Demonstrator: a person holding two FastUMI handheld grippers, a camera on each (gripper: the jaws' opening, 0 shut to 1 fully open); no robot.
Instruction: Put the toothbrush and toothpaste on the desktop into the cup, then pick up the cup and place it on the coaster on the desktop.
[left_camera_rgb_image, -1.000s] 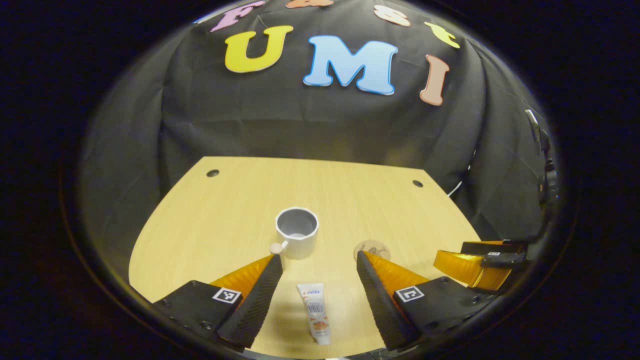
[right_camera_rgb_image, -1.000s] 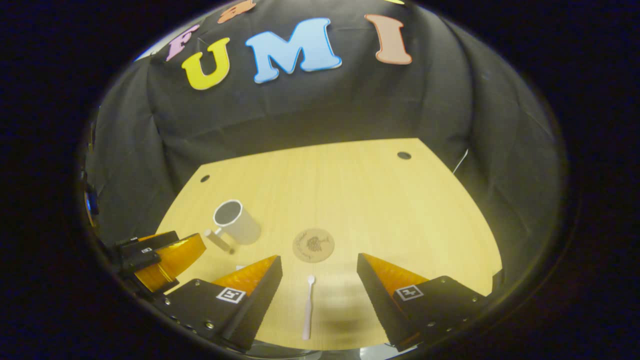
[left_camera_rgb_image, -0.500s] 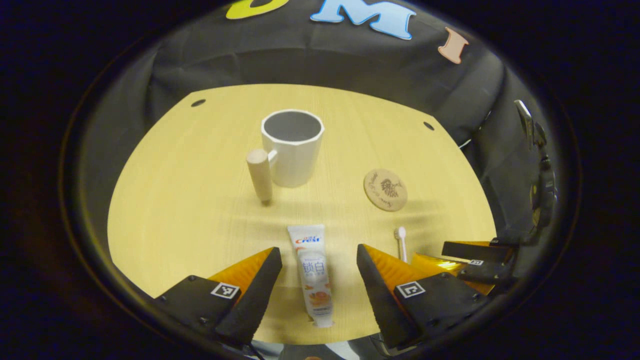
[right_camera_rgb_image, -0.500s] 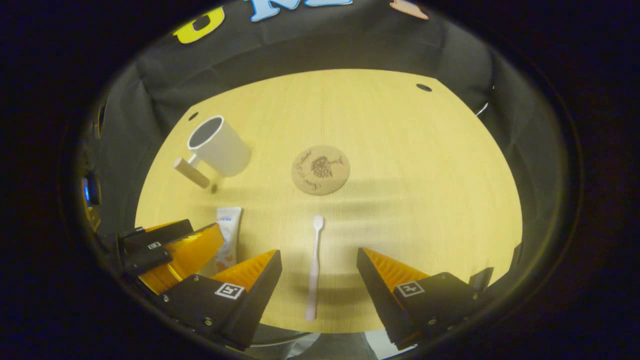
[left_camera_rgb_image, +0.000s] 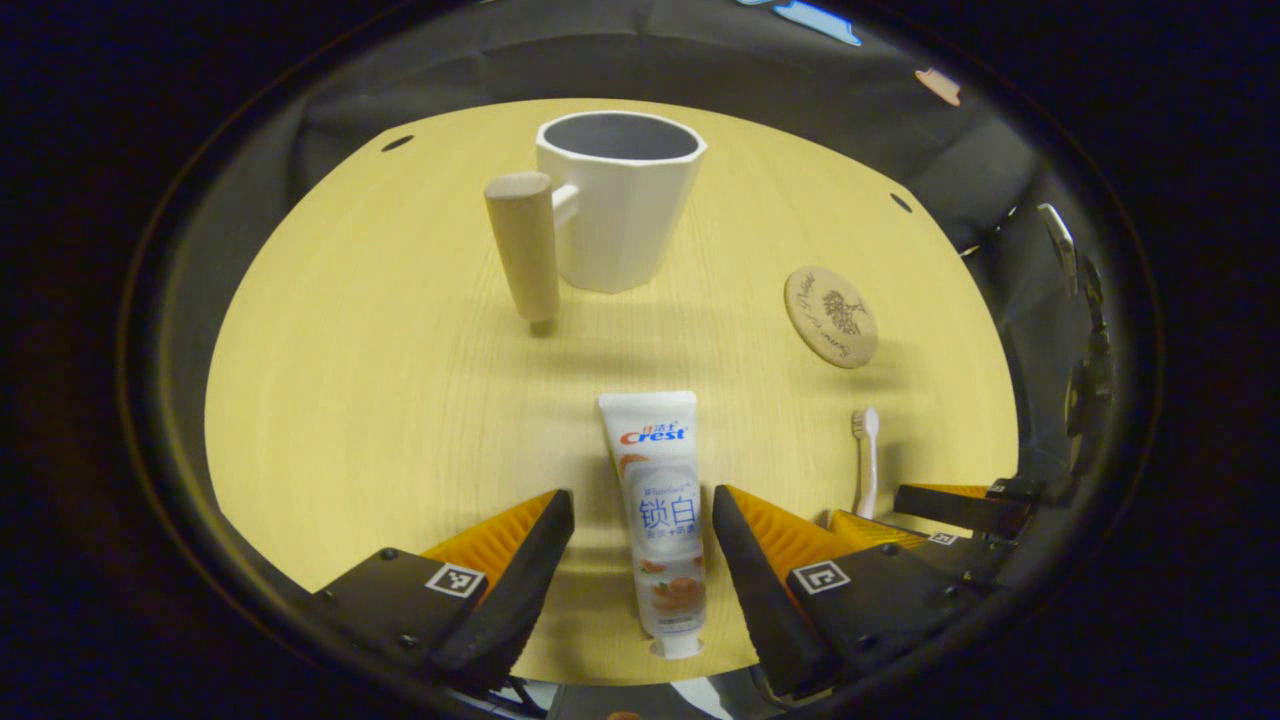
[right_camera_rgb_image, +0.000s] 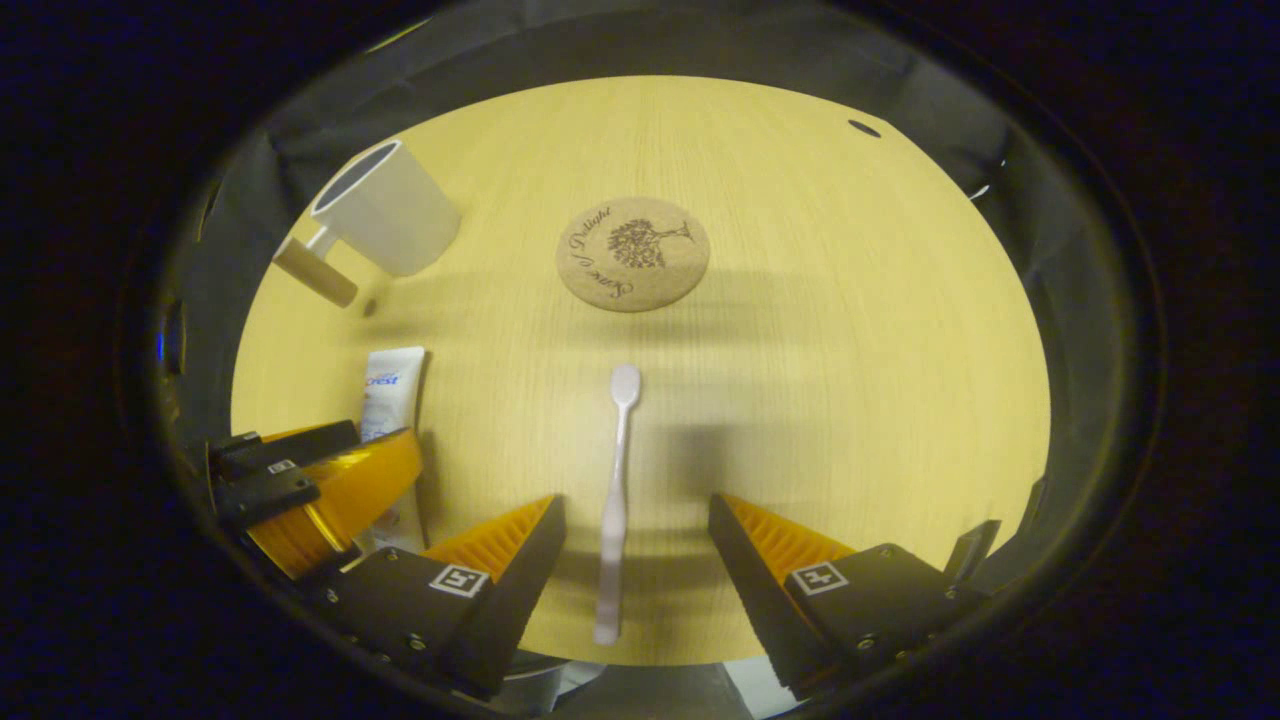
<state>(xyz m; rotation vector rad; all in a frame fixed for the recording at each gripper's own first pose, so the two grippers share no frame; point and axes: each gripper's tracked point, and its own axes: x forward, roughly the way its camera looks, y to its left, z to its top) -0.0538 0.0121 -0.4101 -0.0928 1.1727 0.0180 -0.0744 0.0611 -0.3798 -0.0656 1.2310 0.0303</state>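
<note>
One cup (left_camera_rgb_image: 620, 200) upright, nothing visible inside; toothpaste (left_camera_rgb_image: 660, 510), toothbrush (right_camera_rgb_image: 614, 500) on desktop (right_camera_rgb_image: 850, 380).

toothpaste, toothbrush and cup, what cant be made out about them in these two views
- Toothpaste tube: in the right gripper view its lower half sits behind the left gripper.
- Toothbrush: in the left gripper view its handle end is hidden behind the right gripper; its bristles are too small to judge.
- Cup: the bottom of its inside is hidden by its own wall in both views.
- Coaster: its printed lettering is too small to make out in the left gripper view.
</note>
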